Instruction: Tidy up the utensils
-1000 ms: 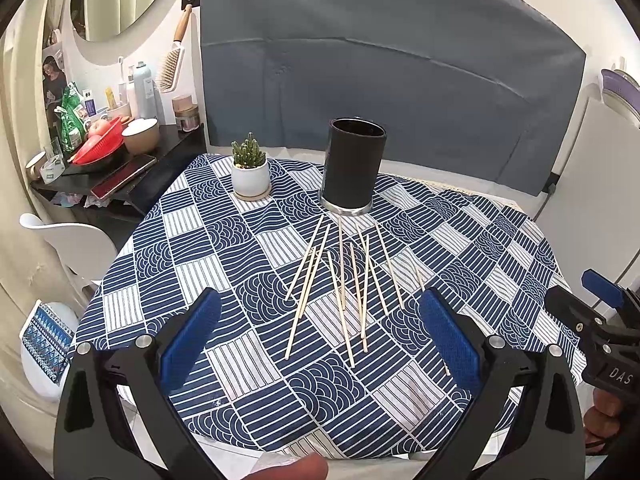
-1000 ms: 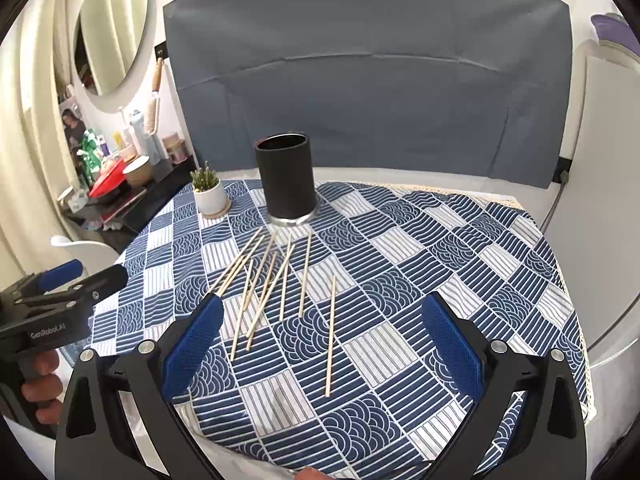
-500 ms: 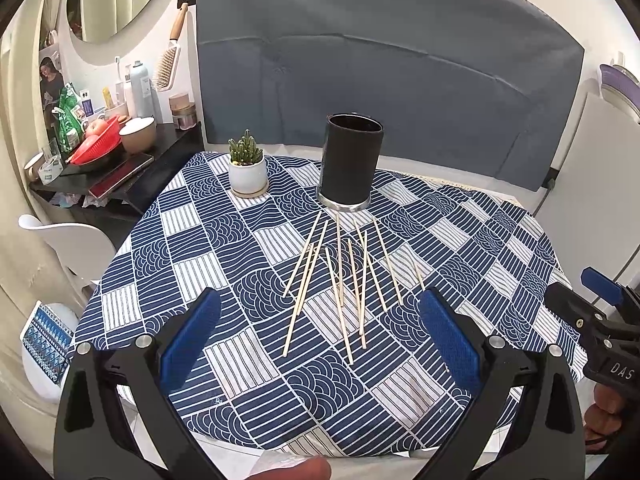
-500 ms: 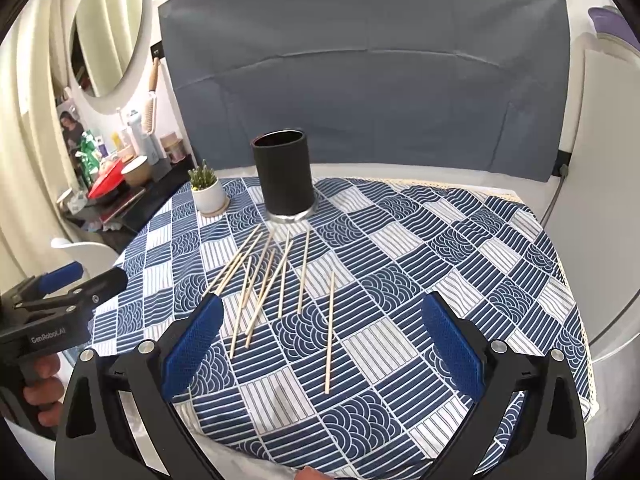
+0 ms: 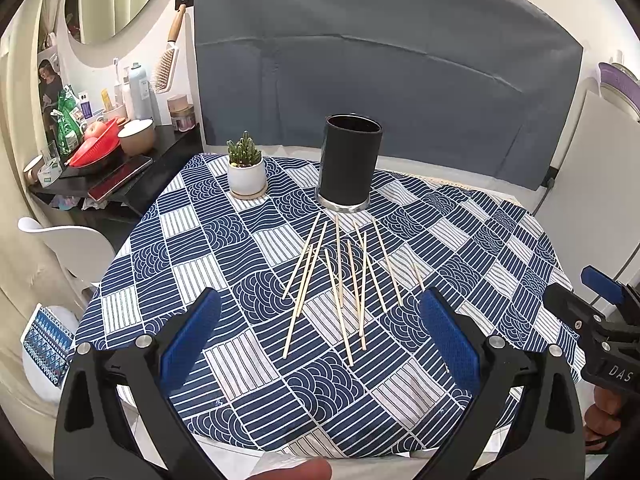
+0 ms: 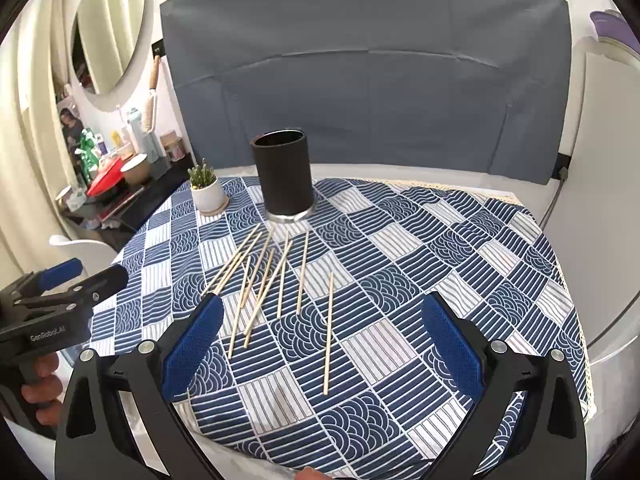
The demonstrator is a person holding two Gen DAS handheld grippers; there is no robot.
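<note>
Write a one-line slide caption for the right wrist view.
Open right gripper hovers over wooden chopsticks scattered on a blue patterned tablecloth before a black cylindrical holder.

Pale wooden chopsticks (image 5: pixel 340 280) lie scattered flat, fanned before the upright, empty black holder (image 5: pixel 350 164).

Black holder (image 5: pixel 349 168); pale wooden sticks (image 5: pixel 340 280); blue-and-white patterned tablecloth (image 5: pixel 192 248); white pot (image 5: pixel 246 178).
</note>
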